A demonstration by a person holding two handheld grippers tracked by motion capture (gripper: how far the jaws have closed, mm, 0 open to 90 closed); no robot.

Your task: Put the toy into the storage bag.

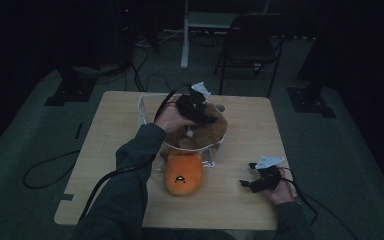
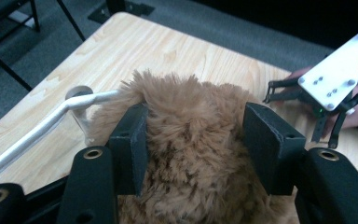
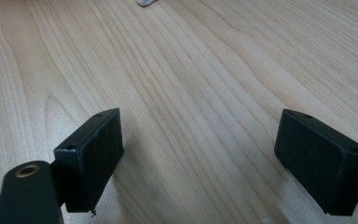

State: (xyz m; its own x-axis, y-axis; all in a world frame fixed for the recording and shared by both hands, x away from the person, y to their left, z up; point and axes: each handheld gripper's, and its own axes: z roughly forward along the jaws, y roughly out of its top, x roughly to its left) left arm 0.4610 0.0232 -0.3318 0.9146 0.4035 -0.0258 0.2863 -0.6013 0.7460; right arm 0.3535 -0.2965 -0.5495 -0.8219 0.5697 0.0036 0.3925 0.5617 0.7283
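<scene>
Nearest the lens in the left gripper view: black jaws of the left tool pressed into the brown plush toy from both sides, fur bulging between and over the pads. Same toy seen from the high view in a clear bag with white handle, mid-worktop, left tool on top of it. Orange plush lying just in front of the bag, touching its edge. Right tool well apart, low at the worktop's right edge, jaws wide apart, holding nothing, bare wood between them
</scene>
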